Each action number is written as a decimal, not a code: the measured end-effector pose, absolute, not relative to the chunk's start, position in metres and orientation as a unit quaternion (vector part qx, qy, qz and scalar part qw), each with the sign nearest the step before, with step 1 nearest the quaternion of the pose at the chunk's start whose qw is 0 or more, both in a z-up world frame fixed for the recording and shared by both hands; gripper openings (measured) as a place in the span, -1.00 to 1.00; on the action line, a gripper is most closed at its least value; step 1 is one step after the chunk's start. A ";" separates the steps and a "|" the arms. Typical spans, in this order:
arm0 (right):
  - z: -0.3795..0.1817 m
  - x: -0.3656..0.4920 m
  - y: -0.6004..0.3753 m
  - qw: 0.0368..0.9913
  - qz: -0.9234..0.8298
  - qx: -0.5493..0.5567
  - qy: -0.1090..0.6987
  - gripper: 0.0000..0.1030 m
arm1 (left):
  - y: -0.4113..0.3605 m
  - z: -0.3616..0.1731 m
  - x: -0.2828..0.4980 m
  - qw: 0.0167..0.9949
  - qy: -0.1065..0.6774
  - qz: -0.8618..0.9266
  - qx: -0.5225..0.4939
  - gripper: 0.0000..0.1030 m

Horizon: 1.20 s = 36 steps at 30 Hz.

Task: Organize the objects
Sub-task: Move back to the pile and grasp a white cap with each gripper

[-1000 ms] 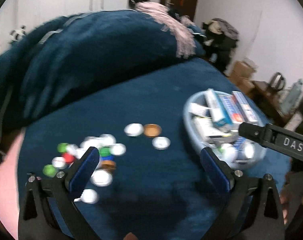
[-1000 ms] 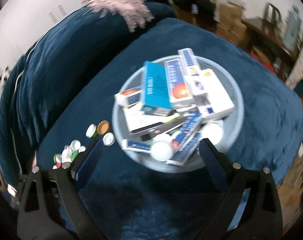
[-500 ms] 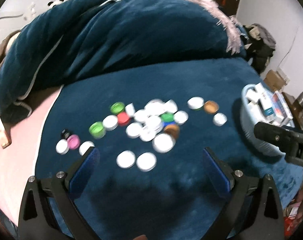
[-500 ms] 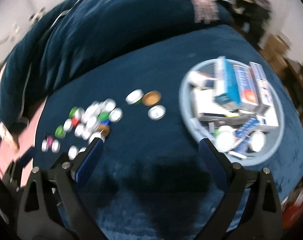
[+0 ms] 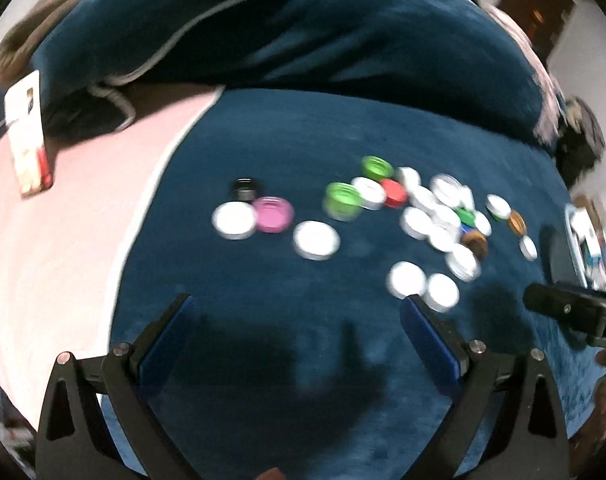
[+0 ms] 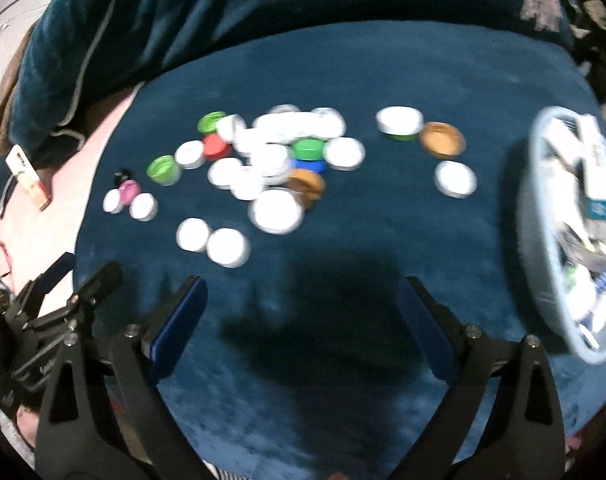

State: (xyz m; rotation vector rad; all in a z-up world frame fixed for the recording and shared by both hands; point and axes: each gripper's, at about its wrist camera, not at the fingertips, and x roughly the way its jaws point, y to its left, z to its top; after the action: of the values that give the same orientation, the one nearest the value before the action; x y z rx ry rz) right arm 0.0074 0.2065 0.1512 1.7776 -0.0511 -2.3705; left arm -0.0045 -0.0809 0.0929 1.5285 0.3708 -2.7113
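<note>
Several loose bottle caps, mostly white with green, red, pink, blue and brown ones, lie scattered on a dark blue velvet cover (image 5: 287, 144) (image 6: 383, 80). A large white cap (image 6: 277, 211) sits near the middle, a pink cap (image 5: 271, 214) at the left. A pale blue basket (image 6: 531, 240) with medicine boxes stands at the right, its rim also showing in the left wrist view (image 5: 571, 232). My left gripper (image 5: 297, 320) is open and empty above the cover. My right gripper (image 6: 301, 300) is open and empty, near two white caps (image 6: 213, 240).
A dark blue quilt (image 5: 303, 20) is heaped along the back. A pink sheet (image 5: 63, 220) lies at the left with a small white and red box (image 5: 27, 128) on it. The other gripper shows at the lower left of the right wrist view (image 6: 51, 320).
Both views have swung left, from the basket to the scattered caps. The basket has slid to the right edge. Both grippers stay open and empty.
</note>
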 end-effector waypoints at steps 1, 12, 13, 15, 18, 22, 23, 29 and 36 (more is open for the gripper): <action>0.149 0.005 0.200 0.098 -0.795 0.599 -0.017 0.85 | -0.089 0.091 -0.003 0.009 0.128 -0.865 0.486 0.97; 0.098 -0.016 0.139 0.139 -0.748 0.645 0.071 0.24 | -0.117 0.072 0.002 0.025 0.140 -0.852 0.504 0.96; 0.094 -0.016 0.135 0.139 -0.746 0.646 0.082 0.18 | -0.115 0.071 0.001 0.022 0.139 -0.852 0.505 0.96; 0.088 -0.018 0.128 0.149 -0.743 0.646 0.091 -0.11 | -0.107 0.070 0.000 0.012 0.133 -0.852 0.507 0.96; 0.083 -0.016 0.119 0.172 -0.737 0.646 0.106 -0.39 | -0.094 0.070 -0.004 -0.002 0.117 -0.852 0.511 0.96; 0.091 -0.010 0.130 0.181 -0.736 0.644 0.102 -0.39 | -0.071 0.070 -0.011 -0.032 0.101 -0.853 0.510 0.96; 0.094 -0.010 0.140 0.173 -0.738 0.645 0.091 -0.39 | -0.065 0.070 -0.014 -0.040 0.099 -0.853 0.511 0.96; 0.093 -0.005 0.186 0.133 -0.733 0.664 0.062 -0.38 | -0.017 0.063 -0.033 -0.085 0.083 -0.846 0.520 0.91; 0.093 0.001 0.200 0.124 -0.733 0.667 0.053 -0.38 | 0.010 0.046 -0.055 -0.109 0.095 -0.831 0.538 0.12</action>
State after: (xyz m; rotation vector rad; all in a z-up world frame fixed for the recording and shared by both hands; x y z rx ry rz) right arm 0.0010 0.1999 0.0929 1.9439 0.1550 -2.1369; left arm -0.0553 0.0103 0.0463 1.8177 0.3213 -2.8078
